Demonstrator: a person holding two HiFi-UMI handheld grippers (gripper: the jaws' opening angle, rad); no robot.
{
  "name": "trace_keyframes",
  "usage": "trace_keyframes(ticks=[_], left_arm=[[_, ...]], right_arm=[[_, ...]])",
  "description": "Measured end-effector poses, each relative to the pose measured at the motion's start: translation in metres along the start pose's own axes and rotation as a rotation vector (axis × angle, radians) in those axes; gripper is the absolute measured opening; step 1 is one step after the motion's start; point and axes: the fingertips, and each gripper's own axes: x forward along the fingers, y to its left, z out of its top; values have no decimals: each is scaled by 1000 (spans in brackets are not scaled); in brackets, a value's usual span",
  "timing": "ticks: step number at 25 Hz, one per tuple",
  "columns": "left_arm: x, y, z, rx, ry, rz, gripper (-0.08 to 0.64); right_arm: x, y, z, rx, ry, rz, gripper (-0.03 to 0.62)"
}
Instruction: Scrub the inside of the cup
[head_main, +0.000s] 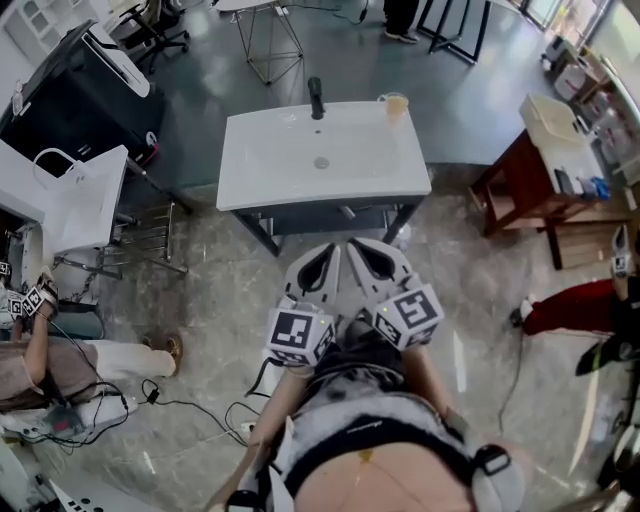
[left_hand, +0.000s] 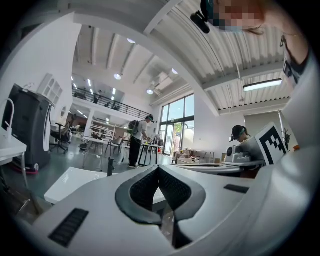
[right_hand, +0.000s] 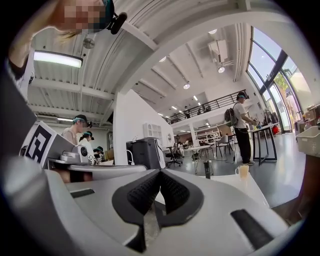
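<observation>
A pale translucent cup (head_main: 395, 103) stands on the far right corner of the white sink top (head_main: 270, 165), beside the black tap (head_main: 316, 98). The right gripper view shows the same cup (right_hand: 243, 171) ahead to the right. My left gripper (head_main: 325, 254) and right gripper (head_main: 358, 248) are held side by side in front of the person's body, short of the sink's near edge, pointing level toward it. Both are shut with nothing between the jaws. The left gripper's fingertips (left_hand: 158, 169) and the right gripper's fingertips (right_hand: 159, 173) meet at their tips.
The sink top (left_hand: 70, 181) rests on a dark frame on a marble floor. A wooden table (head_main: 545, 170) stands at the right, a white cabinet (head_main: 85, 195) and black bin (head_main: 80, 90) at the left. Seated people (head_main: 60, 360) and cables lie at the left.
</observation>
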Motion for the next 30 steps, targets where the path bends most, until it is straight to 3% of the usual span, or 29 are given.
trace_keyframes(ticks=[10,19,23,30], left_arm=[[74,-16,14,13,-20,40,2],[100,-18,10,-18,-35,99,2],[108,-12,-2,-24,23,77,2],[144,12,3,-36,4,14,2]], right_arm=[[5,-73,22,-10,-13,24,2],[7,-109,16,6,-3,37,3],[16,-114,15,7,5,40,3],[44,-136,19,19,6,-11,3]])
